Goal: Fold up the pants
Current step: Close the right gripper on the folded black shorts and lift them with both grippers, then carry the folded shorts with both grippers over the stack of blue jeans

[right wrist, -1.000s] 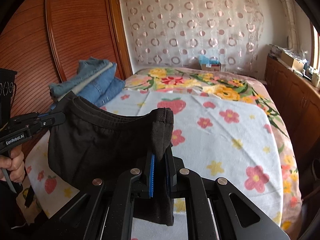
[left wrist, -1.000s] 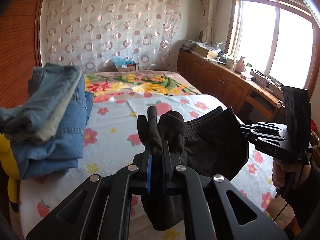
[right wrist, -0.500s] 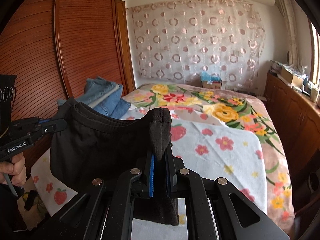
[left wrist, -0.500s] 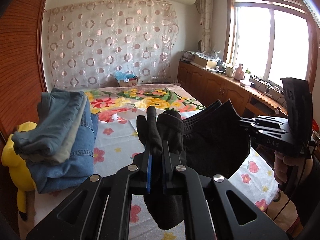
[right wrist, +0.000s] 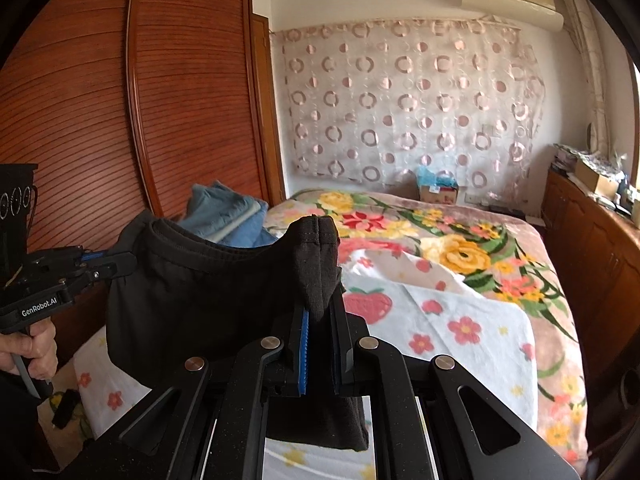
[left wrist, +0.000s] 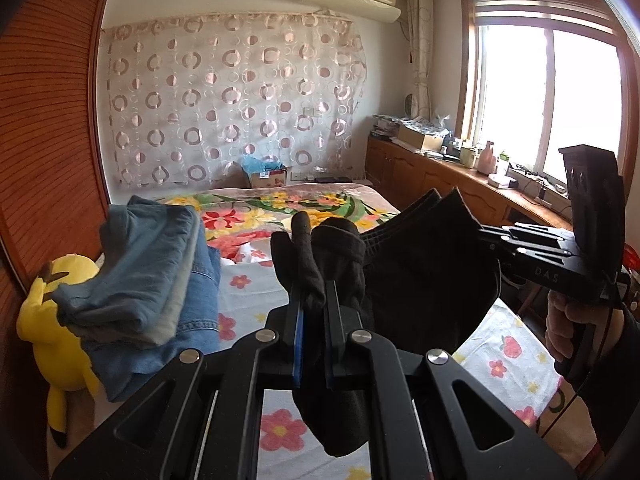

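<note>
L gripper & R gripper fingers both clamped on black pants, now raised higher off bed, ready to drape/fold.

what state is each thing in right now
black pants: lifted off the bed, stretched between both grippers
left gripper: shut on the pants
right gripper: shut on the pants
denim stack: folded, piled on the bed
bed: covered with flowered sheets
</note>
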Demonstrator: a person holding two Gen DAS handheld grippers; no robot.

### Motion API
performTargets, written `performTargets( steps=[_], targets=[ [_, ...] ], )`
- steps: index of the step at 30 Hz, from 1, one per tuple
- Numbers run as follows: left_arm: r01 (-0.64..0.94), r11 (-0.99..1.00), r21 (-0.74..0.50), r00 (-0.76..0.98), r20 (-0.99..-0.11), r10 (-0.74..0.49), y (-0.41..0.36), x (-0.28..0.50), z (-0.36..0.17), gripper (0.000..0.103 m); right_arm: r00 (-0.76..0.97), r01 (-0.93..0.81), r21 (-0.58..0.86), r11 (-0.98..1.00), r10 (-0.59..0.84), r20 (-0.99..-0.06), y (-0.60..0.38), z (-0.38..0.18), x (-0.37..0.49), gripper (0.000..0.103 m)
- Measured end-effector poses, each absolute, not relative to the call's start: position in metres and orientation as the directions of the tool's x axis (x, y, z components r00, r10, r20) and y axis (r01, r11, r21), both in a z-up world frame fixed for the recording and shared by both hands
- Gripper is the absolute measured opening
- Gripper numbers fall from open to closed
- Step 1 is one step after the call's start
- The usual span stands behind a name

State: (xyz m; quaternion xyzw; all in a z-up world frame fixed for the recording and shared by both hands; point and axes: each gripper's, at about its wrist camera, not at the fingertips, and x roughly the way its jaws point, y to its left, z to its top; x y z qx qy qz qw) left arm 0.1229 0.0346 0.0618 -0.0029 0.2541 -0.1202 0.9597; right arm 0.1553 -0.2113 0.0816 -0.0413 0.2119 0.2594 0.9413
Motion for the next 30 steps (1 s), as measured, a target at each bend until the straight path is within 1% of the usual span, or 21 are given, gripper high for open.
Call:
performTargets(
  steps=[5,17,27,30],
  targets=[
    [0.212,0.975,-0.062,0.852,-0.478,-0.215,0.048,0.128,0.067,0.009,0.763,-0.536,0.04,0.843,0.504,-0.406,-0.206,0.078,0.174,0.008],
    [0.178,0.982,-0.064,0.884,-0.428,-0.188,0.081,0.154,0.088,0.009,0.749,-0.595,-0.026,0.803,0.544,-0.378,-0.185,0.093,0.232,0.008],
    [0.098,0.991,-0.088,0.913,-0.389,-0.124,0.132,0.159,0.094,0.009,0.721,-0.657,-0.067,0.751,0.599,-0.35,-0.151,0.095,0.281,0.008],
    [0.061,0.993,-0.103,0.913,-0.395,-0.097,0.145,0.161,0.092,0.009,0.707,-0.676,-0.086,0.732,0.611,-0.356,-0.139,0.093,0.298,0.008]
  ],
)
